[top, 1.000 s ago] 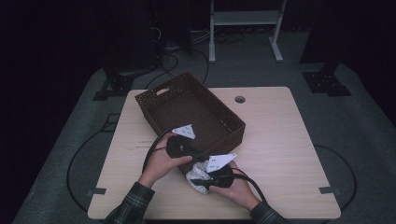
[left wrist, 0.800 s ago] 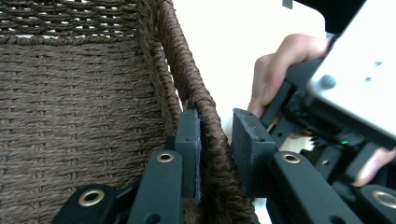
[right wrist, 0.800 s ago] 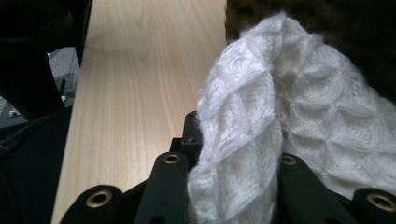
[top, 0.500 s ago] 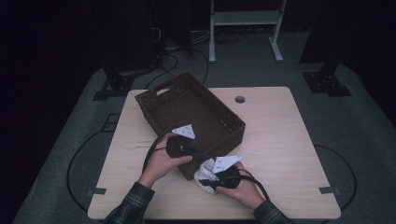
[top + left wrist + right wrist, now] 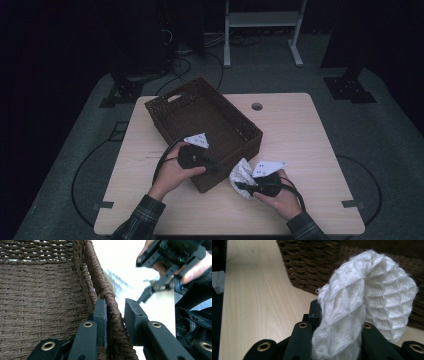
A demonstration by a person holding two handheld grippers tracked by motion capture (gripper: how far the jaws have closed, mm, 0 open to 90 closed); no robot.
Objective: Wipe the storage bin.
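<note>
Beside the basket (image 5: 200, 120), near its front corner, the right tool (image 5: 245, 187) grips a white knitted cloth (image 5: 367, 302) above the surface (image 5: 310, 130). The left tool (image 5: 115, 312) clamps the basket rim. The cloth looks soft, light and floppy; a bunched fold gives the best hold.

A wicker basket (image 5: 202, 131) sits on the desk (image 5: 310, 140), toward its left. A knitted cloth (image 5: 243, 173) lies just beside the basket's near right corner.
</note>
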